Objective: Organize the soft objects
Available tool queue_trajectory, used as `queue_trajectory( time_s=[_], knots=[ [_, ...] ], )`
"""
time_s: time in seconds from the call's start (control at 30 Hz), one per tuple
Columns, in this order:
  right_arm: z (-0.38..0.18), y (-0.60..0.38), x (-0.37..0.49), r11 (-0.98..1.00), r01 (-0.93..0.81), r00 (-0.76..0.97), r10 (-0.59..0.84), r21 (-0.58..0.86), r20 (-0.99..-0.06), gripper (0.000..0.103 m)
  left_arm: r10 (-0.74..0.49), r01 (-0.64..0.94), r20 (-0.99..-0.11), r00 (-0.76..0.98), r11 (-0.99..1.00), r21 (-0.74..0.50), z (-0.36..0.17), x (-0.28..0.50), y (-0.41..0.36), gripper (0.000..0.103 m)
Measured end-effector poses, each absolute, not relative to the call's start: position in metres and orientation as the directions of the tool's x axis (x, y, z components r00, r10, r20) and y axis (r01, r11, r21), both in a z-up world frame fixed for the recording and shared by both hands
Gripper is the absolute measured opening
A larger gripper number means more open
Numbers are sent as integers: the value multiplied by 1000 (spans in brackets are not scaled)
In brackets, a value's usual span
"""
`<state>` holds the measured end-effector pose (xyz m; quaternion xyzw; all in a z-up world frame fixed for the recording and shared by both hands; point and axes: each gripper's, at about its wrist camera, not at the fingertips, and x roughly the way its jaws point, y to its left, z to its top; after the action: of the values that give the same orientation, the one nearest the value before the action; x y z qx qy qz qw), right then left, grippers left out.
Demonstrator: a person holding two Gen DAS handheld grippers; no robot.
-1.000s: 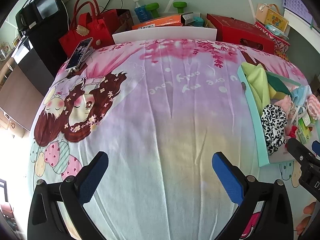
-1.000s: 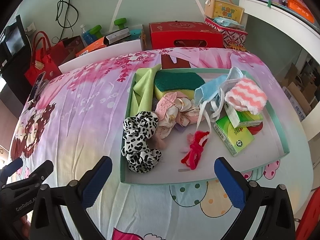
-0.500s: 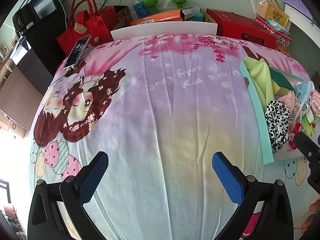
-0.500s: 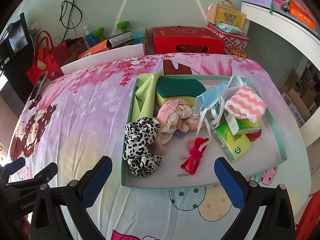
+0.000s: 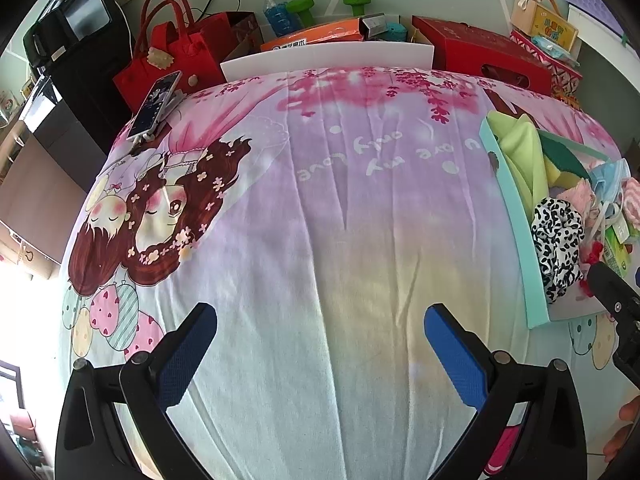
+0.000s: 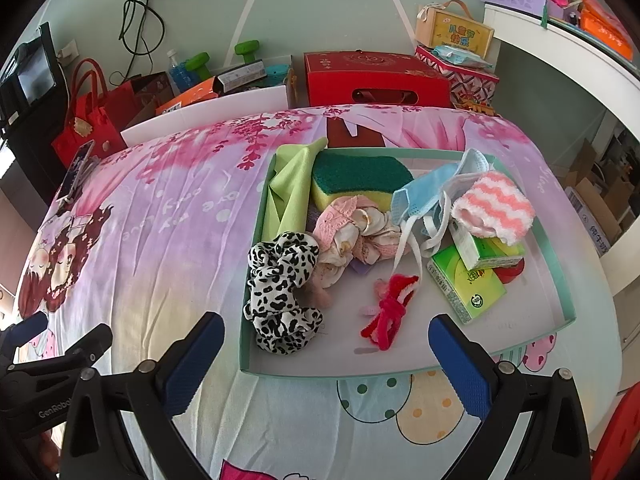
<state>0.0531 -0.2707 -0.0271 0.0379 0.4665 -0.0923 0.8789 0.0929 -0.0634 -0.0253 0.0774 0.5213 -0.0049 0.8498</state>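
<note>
— Right, where are the soft things?
— Piled in the green tray (image 6: pixel 562 280) on the desk: leopard scrunchie (image 6: pixel 280 292), sponge (image 6: pixel 356 180), mask (image 6: pixel 420 196).
— And the grippers?
— Left gripper (image 5: pixel 320 344) and right gripper (image 6: pixel 326 354) both hover, jaws wide apart, holding nothing.

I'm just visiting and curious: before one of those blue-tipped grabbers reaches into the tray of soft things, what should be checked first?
1. Right gripper open, holding nothing: ok.
2. Left gripper open, over bare bedsheet: ok.
3. Black-and-white leopard-print scrunchie uncovered, nearest the right gripper: ok.
4. Shallow mint-green tray lying flat: ok.
5. Red fuzzy tie apart from the scrunchie: ok.
6. Anything under the pink frilly cloth: cannot tell.
</note>
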Motion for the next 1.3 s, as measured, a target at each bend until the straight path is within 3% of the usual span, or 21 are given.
queue_trajectory(
  time_s=[1.3],
  knots=[
    [-29,-269,54,982,187,547,-121,-21,-829,103,86,59,-891,445,990,125,-27,95,-59,103]
  ],
)
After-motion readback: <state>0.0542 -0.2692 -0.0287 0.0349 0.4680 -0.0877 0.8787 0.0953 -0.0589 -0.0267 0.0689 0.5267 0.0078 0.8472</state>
